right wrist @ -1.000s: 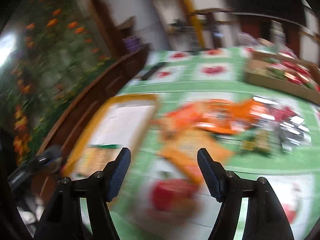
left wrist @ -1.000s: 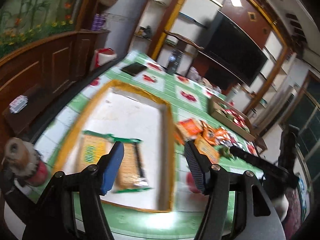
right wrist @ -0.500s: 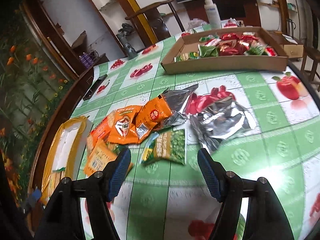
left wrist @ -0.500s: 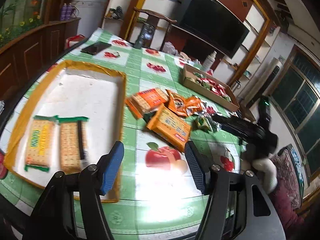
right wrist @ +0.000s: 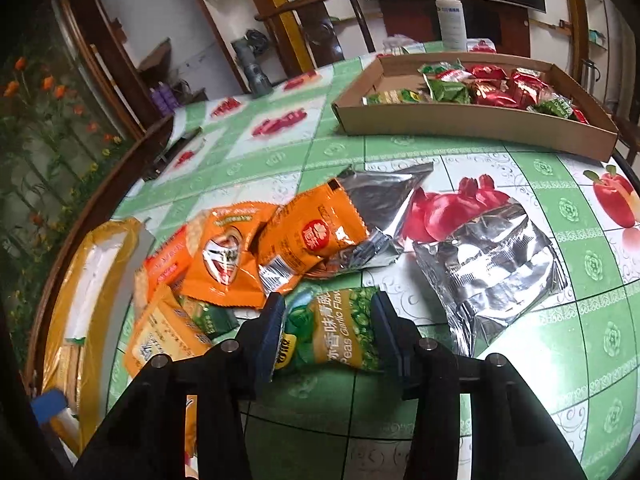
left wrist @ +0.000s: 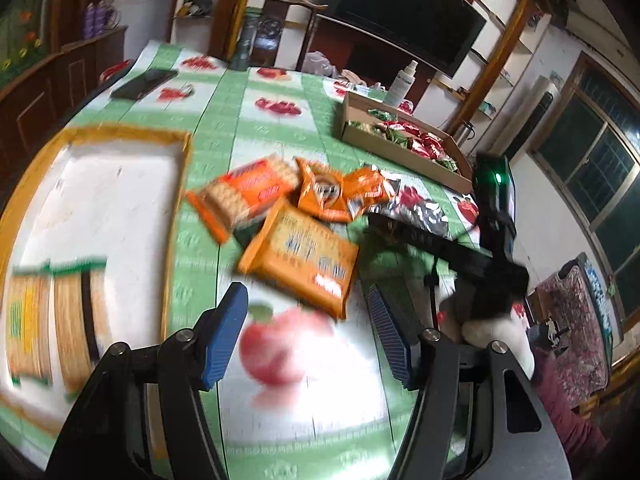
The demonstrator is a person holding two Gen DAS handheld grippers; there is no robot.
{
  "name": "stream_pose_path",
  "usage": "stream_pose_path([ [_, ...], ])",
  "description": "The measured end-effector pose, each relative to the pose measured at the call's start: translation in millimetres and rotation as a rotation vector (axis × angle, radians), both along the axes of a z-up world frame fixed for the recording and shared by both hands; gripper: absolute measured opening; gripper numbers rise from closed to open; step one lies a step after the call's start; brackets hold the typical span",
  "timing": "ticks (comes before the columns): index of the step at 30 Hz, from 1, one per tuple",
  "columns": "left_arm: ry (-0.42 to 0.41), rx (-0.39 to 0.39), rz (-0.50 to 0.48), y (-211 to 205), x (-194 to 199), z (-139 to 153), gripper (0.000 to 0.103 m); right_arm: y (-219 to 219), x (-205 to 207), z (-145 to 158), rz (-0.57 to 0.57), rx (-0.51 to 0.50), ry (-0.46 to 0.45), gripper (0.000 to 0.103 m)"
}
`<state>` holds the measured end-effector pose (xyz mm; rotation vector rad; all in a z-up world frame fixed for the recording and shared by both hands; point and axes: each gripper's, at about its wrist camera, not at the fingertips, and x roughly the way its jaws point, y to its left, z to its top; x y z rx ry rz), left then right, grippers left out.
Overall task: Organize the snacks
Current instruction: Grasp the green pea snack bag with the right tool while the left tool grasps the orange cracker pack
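The green pea packet (right wrist: 336, 332) lies flat on the table (right wrist: 560, 160), at 6 o'clock of the orange snack pile (right wrist: 256, 248), between the two fingers of the right gripper (right wrist: 328, 334), which straddles it but whether the pads already press it I cannot tell. The left gripper (left wrist: 308, 332) is released, empty, above the table near the orange cracker pack (left wrist: 300, 256). The risk, I think: the thin packet may slide or crumple when clenched, because it lies flat. Half a second ago the right gripper was higher and wider apart; now it has come down around the packet.
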<state>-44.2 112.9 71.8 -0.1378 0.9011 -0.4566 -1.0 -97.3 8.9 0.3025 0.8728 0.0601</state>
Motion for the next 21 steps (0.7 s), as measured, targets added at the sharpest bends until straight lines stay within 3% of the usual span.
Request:
stream_pose_path([
  [5,-0.041,0.108,-0.014,-15,47,7,0.062,-3,-4,3,0.013,0.033,-0.019,0.036],
  [8,0.026,0.068,-0.023,-23,75,1,0.062,-11,-8,6,0.009,0.093,-0.027,0.033],
  [11,0.04,0.066,-0.043,-36,92,-7,0.062,-15,-8,7,0.005,0.123,-0.03,0.031],
  [14,0.039,0.114,-0.021,-42,113,-15,0.062,-11,-8,6,0.013,0.111,-0.024,0.031],
  [18,-0.001,0.242,-0.032,-47,144,-26,0.062,-7,-7,6,0.028,0.112,-0.019,0.031],
  [20,0.034,0.25,-0.026,-44,159,-35,0.062,-6,-6,5,0.031,0.114,-0.016,0.031],
  [21,0.091,0.222,-0.019,-39,167,-43,0.062,-6,-6,5,0.032,0.114,-0.016,0.031],
])
